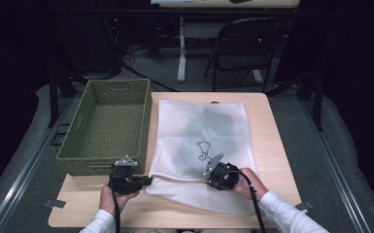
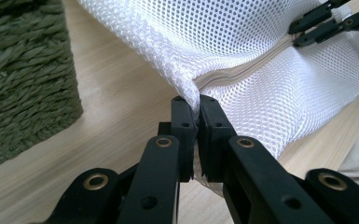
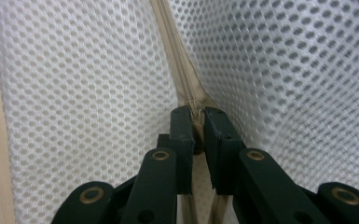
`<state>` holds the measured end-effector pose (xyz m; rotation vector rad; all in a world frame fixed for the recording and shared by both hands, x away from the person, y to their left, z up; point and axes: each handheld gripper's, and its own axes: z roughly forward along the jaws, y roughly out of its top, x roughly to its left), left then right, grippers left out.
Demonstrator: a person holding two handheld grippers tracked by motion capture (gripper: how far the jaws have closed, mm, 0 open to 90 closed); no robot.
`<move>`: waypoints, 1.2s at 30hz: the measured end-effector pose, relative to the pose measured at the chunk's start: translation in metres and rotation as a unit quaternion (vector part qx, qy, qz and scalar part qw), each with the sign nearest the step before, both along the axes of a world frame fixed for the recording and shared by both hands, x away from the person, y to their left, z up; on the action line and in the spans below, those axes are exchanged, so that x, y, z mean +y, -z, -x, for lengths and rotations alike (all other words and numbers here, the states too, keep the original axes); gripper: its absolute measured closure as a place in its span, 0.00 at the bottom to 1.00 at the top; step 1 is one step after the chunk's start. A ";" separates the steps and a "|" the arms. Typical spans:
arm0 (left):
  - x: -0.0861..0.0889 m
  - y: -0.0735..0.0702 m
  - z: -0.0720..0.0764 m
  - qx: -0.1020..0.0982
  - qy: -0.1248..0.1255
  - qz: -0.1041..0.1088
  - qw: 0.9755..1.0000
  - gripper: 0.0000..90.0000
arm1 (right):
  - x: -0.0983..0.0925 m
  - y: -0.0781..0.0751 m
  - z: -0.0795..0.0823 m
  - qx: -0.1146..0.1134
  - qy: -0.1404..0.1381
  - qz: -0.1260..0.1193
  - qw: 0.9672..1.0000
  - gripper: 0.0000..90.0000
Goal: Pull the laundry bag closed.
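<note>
Surface: a light wooden table [image 1: 272, 145], rectangular, with its near edge at 6 o'clock, is set on a grey floor [image 1: 340, 160].

Item 1: a white mesh laundry bag [image 1: 201, 131] is laid flat at the table's centre, with dark contents seen through the mesh and a beige zipper [image 3: 179, 70] along its near edge.

Item 2: an olive woven basket [image 1: 108, 124] is placed at 9 o'clock of the bag, just beside it.

Item 3: the left gripper [image 2: 196, 122] is clamped on the bag's corner at 7 o'clock.

Item 4: the right gripper [image 3: 196, 122] is closed on the zipper at 5 o'clock of the bag.

Room: a dark folding chair [image 1: 245, 48] and a white table leg [image 1: 181, 48] are seen at 12 o'clock, against black surroundings.
</note>
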<state>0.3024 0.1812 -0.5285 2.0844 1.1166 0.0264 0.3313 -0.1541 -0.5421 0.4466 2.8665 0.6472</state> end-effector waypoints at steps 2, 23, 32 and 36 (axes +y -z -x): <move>0.001 0.000 0.000 0.001 0.000 0.001 1.000 0.96 | -0.005 0.000 0.000 0.002 0.006 0.002 1.000 0.92; -0.001 0.000 0.002 0.008 0.009 -0.008 1.000 0.95 | -0.054 -0.001 -0.002 0.016 0.047 0.019 0.999 0.91; -0.002 -0.001 0.002 0.017 0.022 -0.014 1.000 0.95 | -0.068 0.000 -0.004 0.019 0.055 0.020 0.998 0.91; -0.002 0.000 0.000 0.022 0.023 -0.013 0.999 0.95 | -0.072 -0.002 -0.007 0.024 0.059 0.013 0.998 0.91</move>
